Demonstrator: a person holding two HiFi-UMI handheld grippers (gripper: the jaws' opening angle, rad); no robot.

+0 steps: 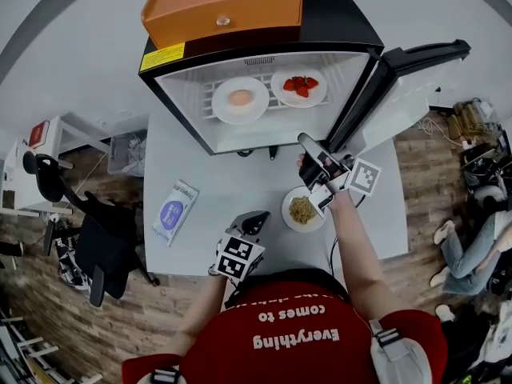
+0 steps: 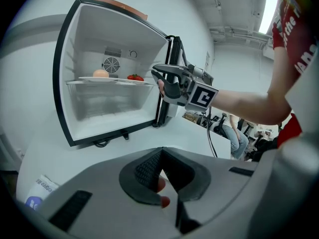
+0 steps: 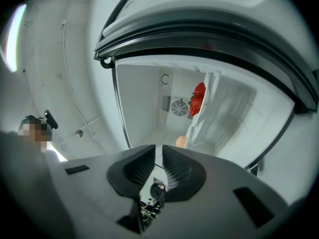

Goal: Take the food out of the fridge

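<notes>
A small black fridge (image 1: 172, 94) stands open on the white table (image 1: 200, 246). On its shelf sit a plate with a round orange food (image 1: 240, 99) and a plate of strawberries (image 1: 299, 87); both also show as orange food (image 2: 100, 73) and strawberries (image 2: 134, 77). A plate of noodles (image 1: 302, 210) rests on the table in front. My right gripper (image 1: 304, 140) is raised before the fridge's right side, shut and empty, pointing at the strawberries (image 3: 198, 98). My left gripper (image 1: 258, 217) hovers low near the table's front, shut, nothing in it.
An orange box (image 1: 224, 6) lies on top of the fridge. The fridge door (image 1: 400, 86) swings open to the right. A blue and white packet (image 1: 174, 211) lies on the table's left. A black office chair (image 1: 96, 238) stands left; a seated person (image 1: 472, 246) is far right.
</notes>
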